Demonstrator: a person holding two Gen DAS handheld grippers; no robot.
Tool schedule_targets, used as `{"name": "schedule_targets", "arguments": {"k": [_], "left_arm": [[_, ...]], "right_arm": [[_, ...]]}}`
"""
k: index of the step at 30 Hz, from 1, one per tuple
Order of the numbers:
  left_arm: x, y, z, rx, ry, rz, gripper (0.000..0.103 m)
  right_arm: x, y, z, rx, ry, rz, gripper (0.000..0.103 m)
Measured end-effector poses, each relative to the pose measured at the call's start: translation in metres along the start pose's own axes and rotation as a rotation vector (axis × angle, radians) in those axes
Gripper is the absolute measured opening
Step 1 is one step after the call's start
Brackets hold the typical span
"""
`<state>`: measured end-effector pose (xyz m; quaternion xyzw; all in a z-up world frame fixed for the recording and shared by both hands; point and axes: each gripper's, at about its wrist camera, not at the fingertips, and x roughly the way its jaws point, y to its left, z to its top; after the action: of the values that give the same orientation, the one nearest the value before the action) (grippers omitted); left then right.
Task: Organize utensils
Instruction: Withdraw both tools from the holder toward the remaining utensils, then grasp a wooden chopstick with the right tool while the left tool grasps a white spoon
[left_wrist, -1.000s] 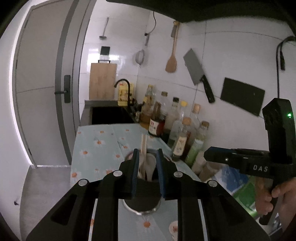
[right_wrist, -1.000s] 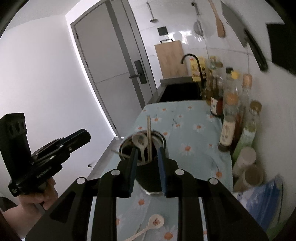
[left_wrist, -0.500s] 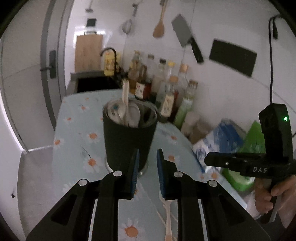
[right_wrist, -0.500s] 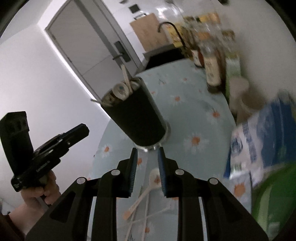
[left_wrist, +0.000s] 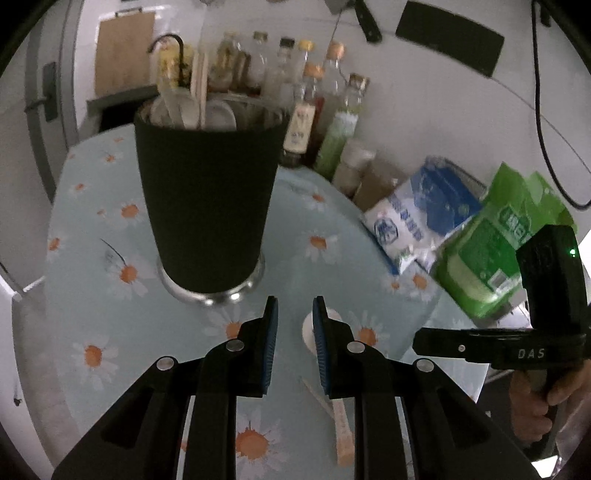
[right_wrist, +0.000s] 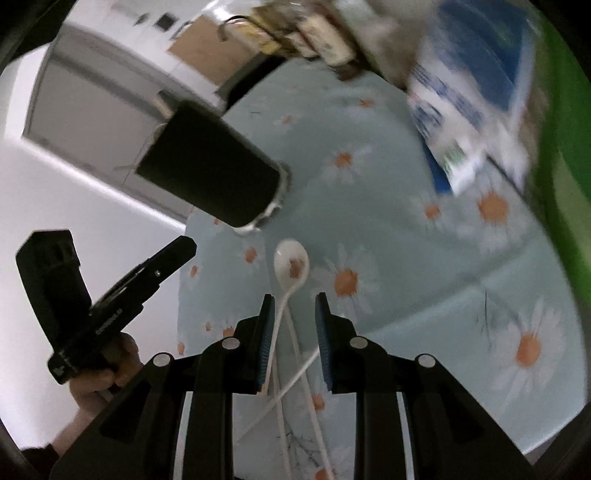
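Several loose utensils: white spoon (right_wrist: 291, 264) and thin sticks (right_wrist: 280, 417) lie crossed on the bench (right_wrist: 406, 280), near the holder's base.
Utensil holder: dark cup (left_wrist: 207, 199) stands upright on the bench, far of the spoon; it already carries spoons and a wooden stick.
Step in hand: judged as the approach to pick up the spoon for transfer into the cup.
Right tongs (right_wrist: 293, 301): partly open, empty; spoon handle runs between the fingers, bowl just beyond the tips.
Left tongs (left_wrist: 294, 314): partly open, empty; spoon bowl (left_wrist: 309, 328) shows at the right fingertip.
Next move: lower and close on the handle alone, then lift clear of the sticks.
Obstruction: crossed sticks touch or overlap the handle; they may drag along.
Surroundings: bottles (left_wrist: 325, 110) far right against the wall; blue-white bag (left_wrist: 421, 214) and green bag (left_wrist: 498, 240) right; sink (left_wrist: 114, 107) far left.
Caution: right view is blurred; exact contact cannot be told.
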<state>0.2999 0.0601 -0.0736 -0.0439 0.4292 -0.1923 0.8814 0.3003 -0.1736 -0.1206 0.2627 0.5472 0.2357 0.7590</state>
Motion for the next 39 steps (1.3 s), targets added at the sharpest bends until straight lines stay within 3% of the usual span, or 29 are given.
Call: {"name": "schedule_targets", "arguments": {"k": [4, 14, 27, 35, 39], "left_arm": [[0.013, 0.007, -0.004, 0.008, 0.049, -0.033, 0.018], [0.043, 0.011, -0.008, 0.047, 0.127, -0.103, 0.018], [0.070, 0.013, -0.006, 0.095, 0.199, -0.137, 0.018], [0.075, 0.013, -0.005, 0.112, 0.232, -0.143, 0.018], [0.079, 0.011, -0.006, 0.123, 0.250, -0.149, 0.018]], "right_arm": [[0.009, -0.015, -0.015, 0.141, 0.023, 0.041, 0.024], [0.023, -0.029, -0.032, 0.296, 0.031, 0.050, 0.023], [0.035, -0.028, -0.036, 0.326, 0.020, 0.045, 0.023], [0.041, -0.028, -0.035, 0.320, 0.018, 0.029, 0.009], [0.042, -0.026, -0.034, 0.311, 0.018, 0.023, 0.009]]}}
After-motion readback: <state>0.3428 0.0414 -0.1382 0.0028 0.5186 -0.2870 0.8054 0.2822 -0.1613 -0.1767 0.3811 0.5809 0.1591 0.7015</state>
